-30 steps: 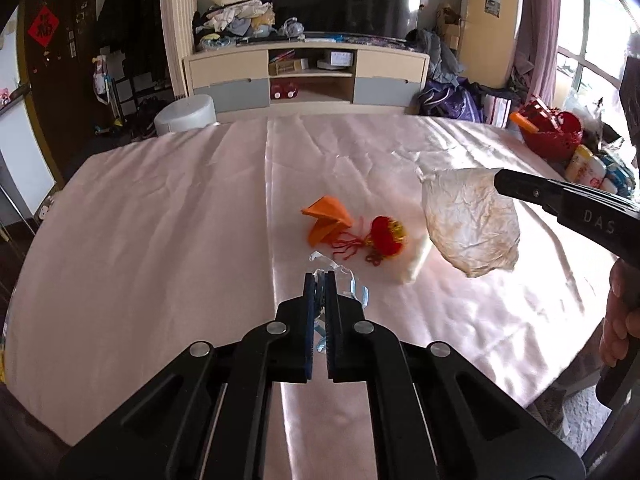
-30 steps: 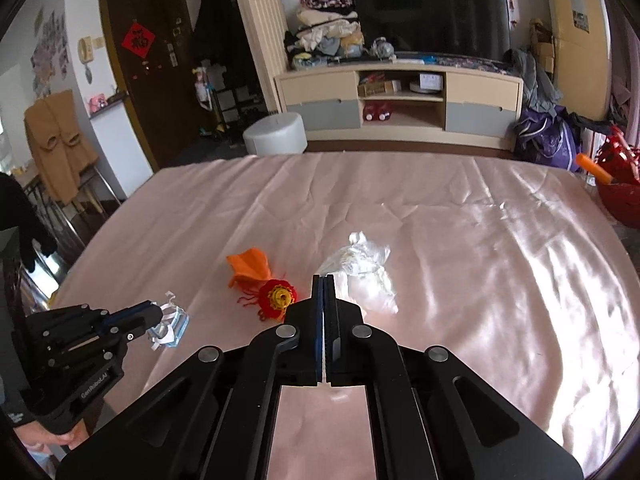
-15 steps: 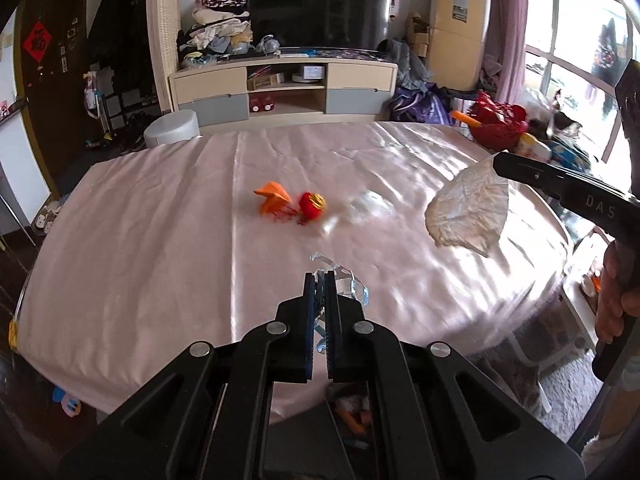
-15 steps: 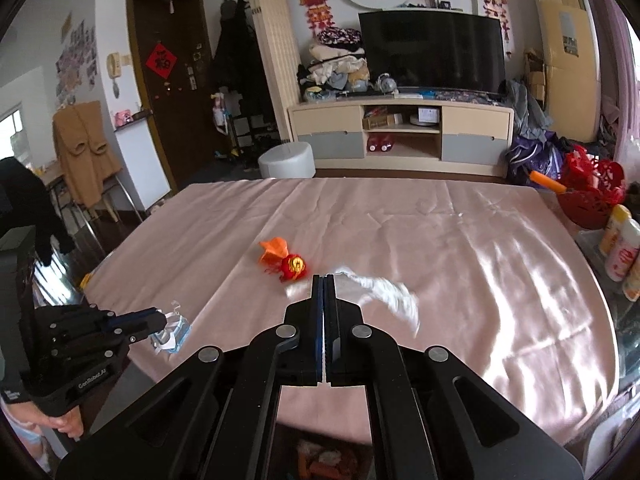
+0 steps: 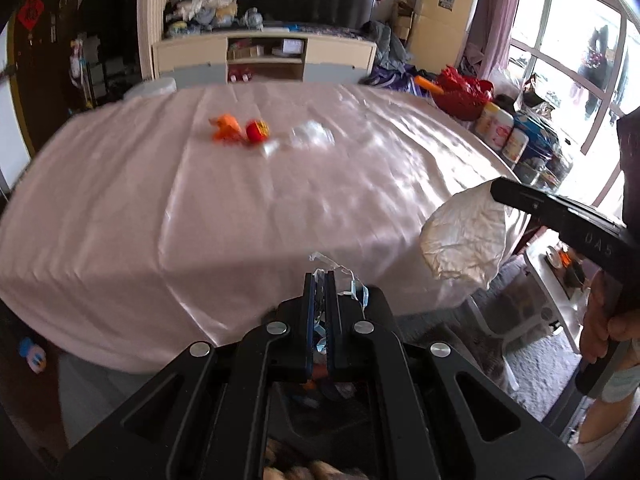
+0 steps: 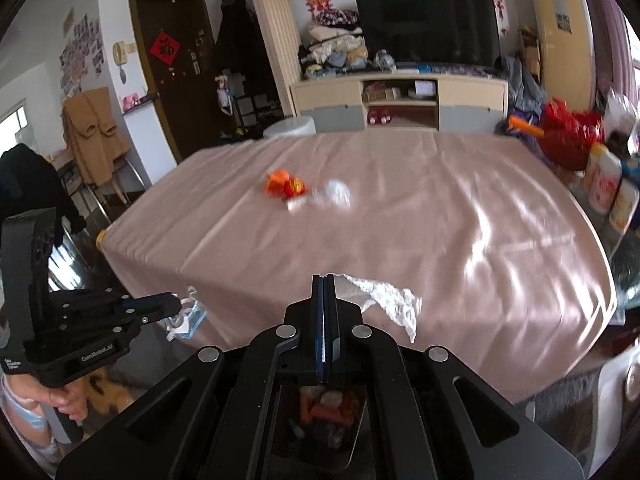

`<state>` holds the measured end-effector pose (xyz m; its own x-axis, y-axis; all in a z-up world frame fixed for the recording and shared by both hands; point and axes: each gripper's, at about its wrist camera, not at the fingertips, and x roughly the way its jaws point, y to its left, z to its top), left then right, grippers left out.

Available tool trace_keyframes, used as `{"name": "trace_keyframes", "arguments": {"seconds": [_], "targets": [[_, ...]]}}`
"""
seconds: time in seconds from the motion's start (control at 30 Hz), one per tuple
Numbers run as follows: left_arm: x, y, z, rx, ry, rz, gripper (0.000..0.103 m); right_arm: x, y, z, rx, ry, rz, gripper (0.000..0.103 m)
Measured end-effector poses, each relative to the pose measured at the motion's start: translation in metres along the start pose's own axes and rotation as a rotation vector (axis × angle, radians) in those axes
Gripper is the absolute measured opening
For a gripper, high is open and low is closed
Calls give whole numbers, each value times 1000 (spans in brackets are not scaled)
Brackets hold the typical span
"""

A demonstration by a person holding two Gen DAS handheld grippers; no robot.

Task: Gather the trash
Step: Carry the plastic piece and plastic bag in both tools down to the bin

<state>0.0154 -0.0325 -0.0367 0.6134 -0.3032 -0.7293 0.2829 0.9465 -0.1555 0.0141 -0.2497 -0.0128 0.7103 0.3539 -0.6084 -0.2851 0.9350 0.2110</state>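
My left gripper (image 5: 319, 277) is shut on a clear wrapper with blue bits (image 5: 344, 276), held past the near edge of the pink-clothed table (image 5: 240, 208). My right gripper (image 6: 324, 279) is shut on a crumpled whitish bag (image 6: 386, 294), which hangs from its tip in the left wrist view as the whitish bag (image 5: 464, 236). An orange scrap (image 5: 226, 127), a red ball-shaped ornament (image 5: 257, 130) and a clear plastic piece (image 5: 312, 136) lie together on the far part of the table. Below both grippers a dark bin with trash inside (image 6: 328, 404) shows between the fingers.
A red basket (image 5: 464, 92) and several bottles (image 5: 498, 126) stand right of the table. A white stand (image 5: 554, 292) sits on the floor at the right. A TV cabinet (image 6: 400, 100) and a white stool (image 6: 288, 128) lie beyond the table. A person's hand (image 5: 604, 320) grips the right handle.
Both grippers have drawn back from over the table to beyond its near edge, still shut on their pieces. The bin has come into view beneath them.
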Motion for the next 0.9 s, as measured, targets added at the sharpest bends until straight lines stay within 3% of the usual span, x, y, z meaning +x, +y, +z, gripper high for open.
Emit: {"name": "trace_keyframes", "arguments": {"seconds": [0.4, 0.9], "targets": [[38, 0, -51, -53, 117, 6, 3, 9, 13, -54, 0, 100, 41, 2], [86, 5, -96, -106, 277, -3, 3, 94, -2, -114, 121, 329, 53, 2]]}}
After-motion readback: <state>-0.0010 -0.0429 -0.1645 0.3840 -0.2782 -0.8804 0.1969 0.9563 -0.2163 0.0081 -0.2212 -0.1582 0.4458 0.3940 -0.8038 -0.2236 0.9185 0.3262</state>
